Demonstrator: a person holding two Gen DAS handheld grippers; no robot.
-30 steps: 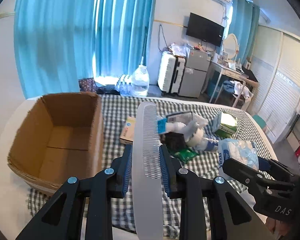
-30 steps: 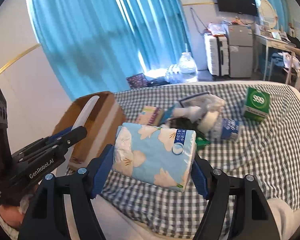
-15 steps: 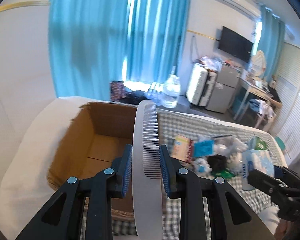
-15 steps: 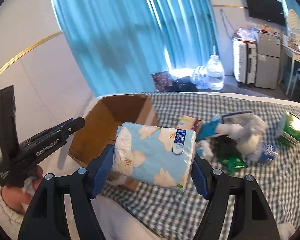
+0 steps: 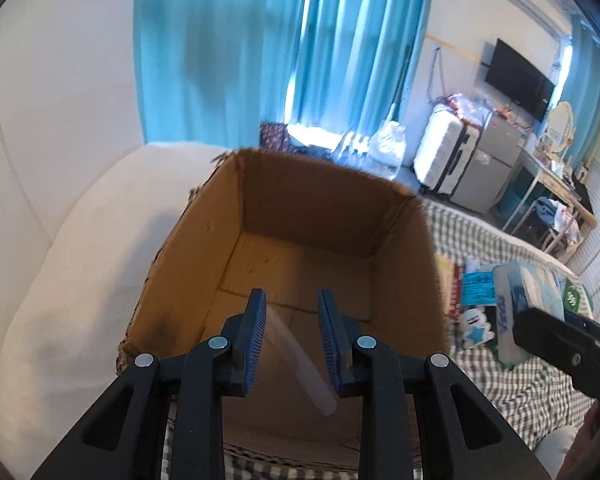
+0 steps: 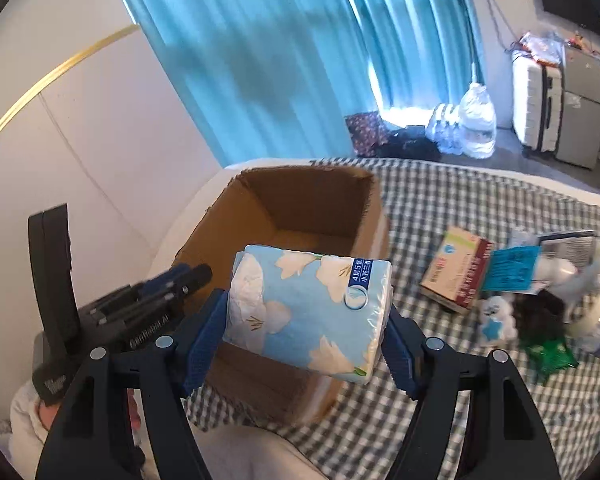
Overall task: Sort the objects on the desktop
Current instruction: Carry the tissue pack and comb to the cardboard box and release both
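Observation:
An open cardboard box [image 5: 260, 216] stands at the left end of the checkered table; it also shows in the right wrist view [image 6: 284, 200]. My left gripper [image 5: 292, 336] is open over the box's near edge. A white comb [image 5: 300, 356], blurred, is loose between its jaws and tilts down into the box. My right gripper [image 6: 306, 324] is shut on a blue floral tissue pack [image 6: 308, 308] and holds it above the box's near right corner. The pack shows in the left wrist view [image 5: 528, 300] too.
A pile of small objects lies right of the box: a red and cream carton [image 6: 456, 276], a blue card [image 6: 508, 268], a white star toy [image 6: 496, 320], a green packet [image 6: 548, 356]. Blue curtains and a white wall stand behind.
My left gripper has moved over the box and opened; the comb has left its grip and drops into the box. My right gripper has carried the tissue pack closer to the box.

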